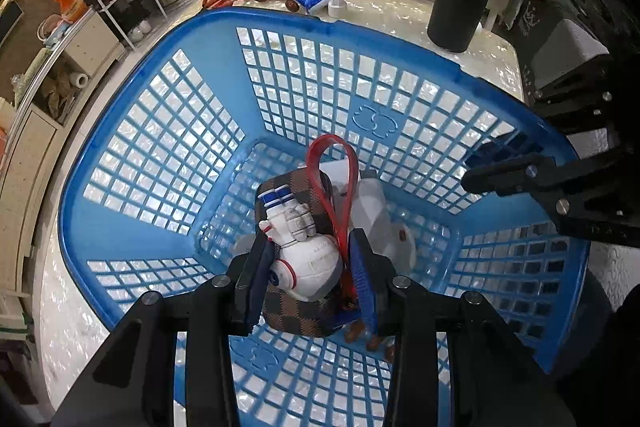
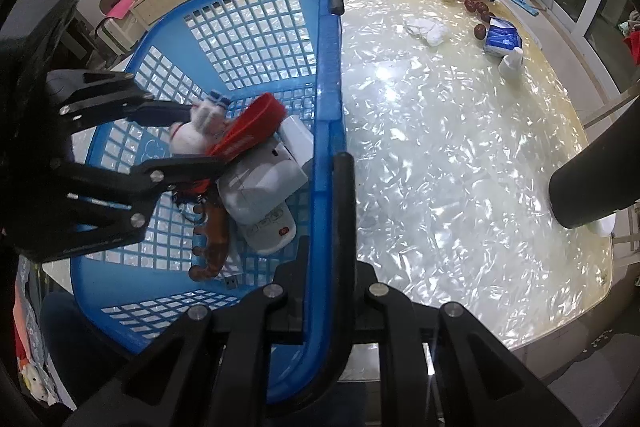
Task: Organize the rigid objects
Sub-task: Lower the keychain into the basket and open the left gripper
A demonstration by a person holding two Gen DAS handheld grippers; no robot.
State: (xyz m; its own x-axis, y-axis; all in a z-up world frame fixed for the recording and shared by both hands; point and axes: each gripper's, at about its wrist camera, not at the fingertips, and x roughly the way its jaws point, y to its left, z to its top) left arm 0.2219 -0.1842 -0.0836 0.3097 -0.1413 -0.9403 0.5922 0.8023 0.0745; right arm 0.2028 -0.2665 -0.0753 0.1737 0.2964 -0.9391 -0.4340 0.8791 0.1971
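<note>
Left gripper [image 1: 310, 277] tilted steeply down clamps astronaut case [image 1: 304, 255]; right gripper [image 2: 326, 195] pinches basket rim [image 2: 328, 131]

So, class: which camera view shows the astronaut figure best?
The left wrist view: the astronaut figure sits sharp between the left gripper's fingers. The right wrist view shows it small, blurred, partly hidden.

Black angular linkage arms on left gripper [image 1: 310, 267] and right gripper [image 2: 324, 255]; silver pivot screws; blue finger pads [image 1: 362, 267].
</note>
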